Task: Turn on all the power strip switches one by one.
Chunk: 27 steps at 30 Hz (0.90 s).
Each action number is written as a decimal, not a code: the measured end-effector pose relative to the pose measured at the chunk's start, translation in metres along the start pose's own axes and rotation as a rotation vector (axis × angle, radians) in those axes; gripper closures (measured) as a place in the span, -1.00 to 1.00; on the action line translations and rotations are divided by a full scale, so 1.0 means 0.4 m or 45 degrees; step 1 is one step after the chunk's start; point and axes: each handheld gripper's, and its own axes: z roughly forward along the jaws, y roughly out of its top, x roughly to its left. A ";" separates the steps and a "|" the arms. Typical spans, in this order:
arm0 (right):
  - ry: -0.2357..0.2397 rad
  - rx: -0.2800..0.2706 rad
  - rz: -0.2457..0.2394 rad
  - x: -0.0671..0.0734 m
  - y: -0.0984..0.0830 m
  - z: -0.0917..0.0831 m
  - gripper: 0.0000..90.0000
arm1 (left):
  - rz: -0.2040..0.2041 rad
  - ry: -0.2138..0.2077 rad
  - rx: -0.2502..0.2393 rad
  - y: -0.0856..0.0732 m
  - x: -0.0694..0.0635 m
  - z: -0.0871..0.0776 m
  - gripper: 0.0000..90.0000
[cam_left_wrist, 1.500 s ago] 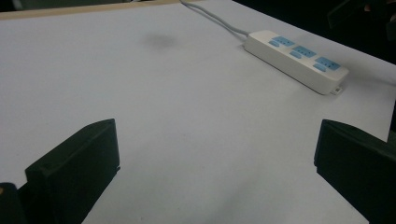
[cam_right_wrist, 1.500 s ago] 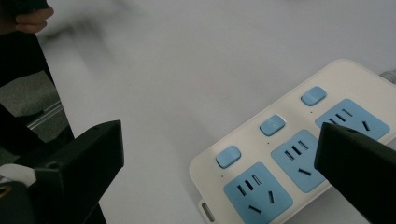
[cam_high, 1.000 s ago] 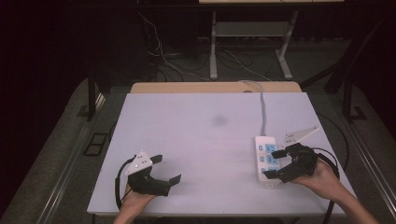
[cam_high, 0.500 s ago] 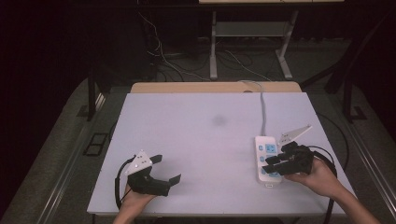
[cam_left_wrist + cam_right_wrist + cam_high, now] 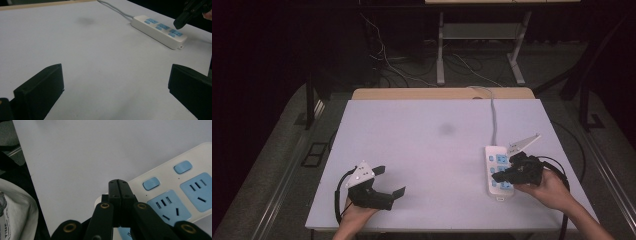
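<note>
Here, item: power strip [image 5: 498, 172], white body, pale blue socket faces and small blue switches, lying flat near the right front of the desk [image 5: 427, 145], long axis running front to back; its grey cord [image 5: 493, 112] leaves the far end and runs off over the desk's back edge. Nearest, at the front left: left hand-held gripper [image 5: 384, 187], jaws spread wide, nothing between them, resting low by the front edge. Front right: right hand-held gripper [image 5: 499, 176], jaws just closed tip to tip, gripping nothing, tips over the strip's nearer sockets; whether they touch the strip cannot be told. Open room: broad bare surface between the two grippers and across the whole middle and far half; one faint grey smudge [image 5: 446, 129] near the centre. Strip sits just in from the right edge, near end close to the front edge.
</note>
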 end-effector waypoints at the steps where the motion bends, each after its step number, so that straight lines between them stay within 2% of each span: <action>1: 0.000 -0.001 0.002 -0.001 -0.001 0.002 1.00 | 0.000 0.001 0.000 0.000 0.000 0.000 -1.00; 15: 0.012 0.012 0.030 -0.015 -0.018 0.031 1.00 | 0.001 -0.001 0.001 0.000 0.000 0.001 -1.00; 18: 0.024 -0.009 0.042 -0.018 -0.021 0.033 1.00 | 0.001 -0.001 0.002 0.000 0.000 0.002 -1.00; 19: 0.008 -0.012 0.037 -0.016 -0.021 0.033 1.00 | 0.001 0.000 0.001 0.000 0.000 0.001 -1.00; 27: 0.010 -0.006 0.029 -0.016 -0.022 0.036 1.00 | -0.003 0.001 -0.001 0.000 0.000 0.001 -1.00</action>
